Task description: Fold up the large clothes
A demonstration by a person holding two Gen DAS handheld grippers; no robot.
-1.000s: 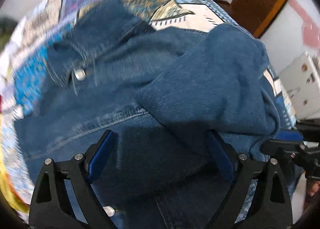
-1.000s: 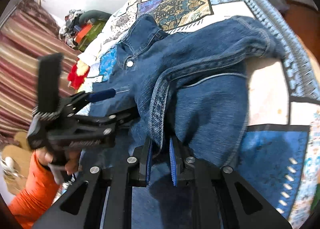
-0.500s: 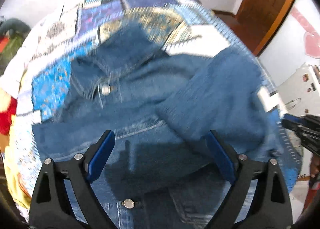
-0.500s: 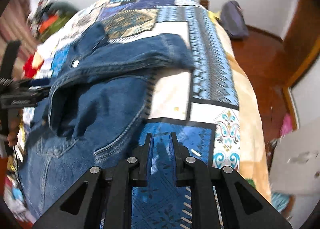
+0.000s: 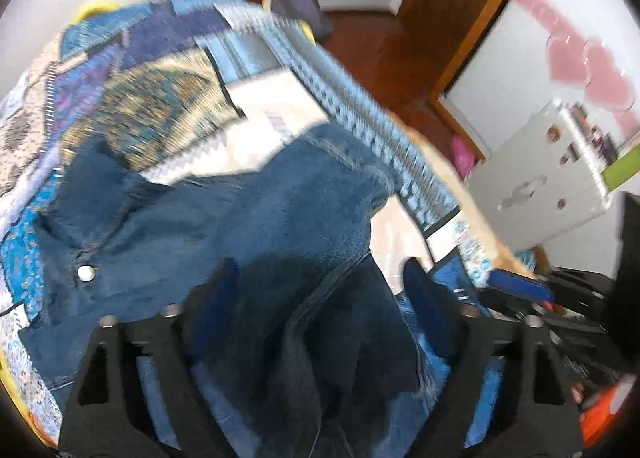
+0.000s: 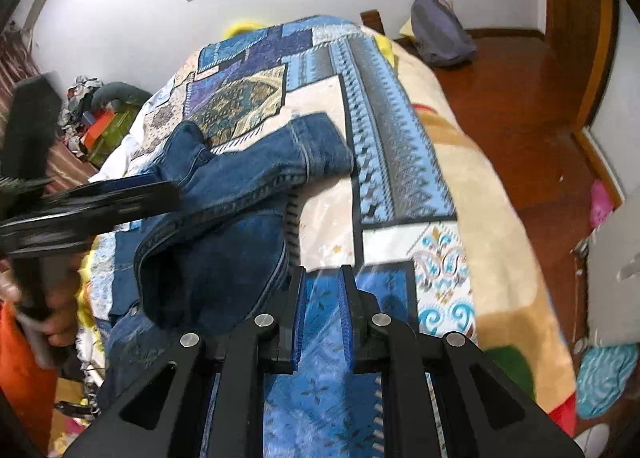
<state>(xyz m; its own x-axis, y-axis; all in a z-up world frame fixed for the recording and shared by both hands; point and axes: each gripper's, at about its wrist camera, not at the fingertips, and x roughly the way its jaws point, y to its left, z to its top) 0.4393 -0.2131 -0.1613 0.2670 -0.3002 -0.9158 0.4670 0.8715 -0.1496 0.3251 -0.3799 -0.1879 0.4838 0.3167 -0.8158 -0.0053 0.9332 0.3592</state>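
Note:
A blue denim jacket (image 5: 248, 218) lies on the patchwork quilt (image 5: 160, 106) of a bed, one side and a sleeve folded over its middle. My left gripper (image 5: 320, 290) is open, wide above the jacket's folded part, holding nothing. In the right wrist view the jacket (image 6: 224, 218) lies to the left, its sleeve cuff (image 6: 316, 146) pointing right. My right gripper (image 6: 323, 310) is open by a narrow gap and empty, over the blue quilt just right of the jacket. The left gripper also shows in the right wrist view (image 6: 100, 202), over the jacket.
The bed's right edge drops to a red-brown wooden floor (image 6: 520, 106) with a grey backpack (image 6: 440, 30). A white box (image 5: 548, 170) stands right of the bed. Clutter (image 6: 96, 114) lies beyond the bed's left side. A wooden door frame (image 5: 452, 6) is at the back right.
My right gripper let go of the jacket fold and pulled back right, off the jacket. My left gripper swung right, staying open above the jacket. The folded side now rests on the jacket.

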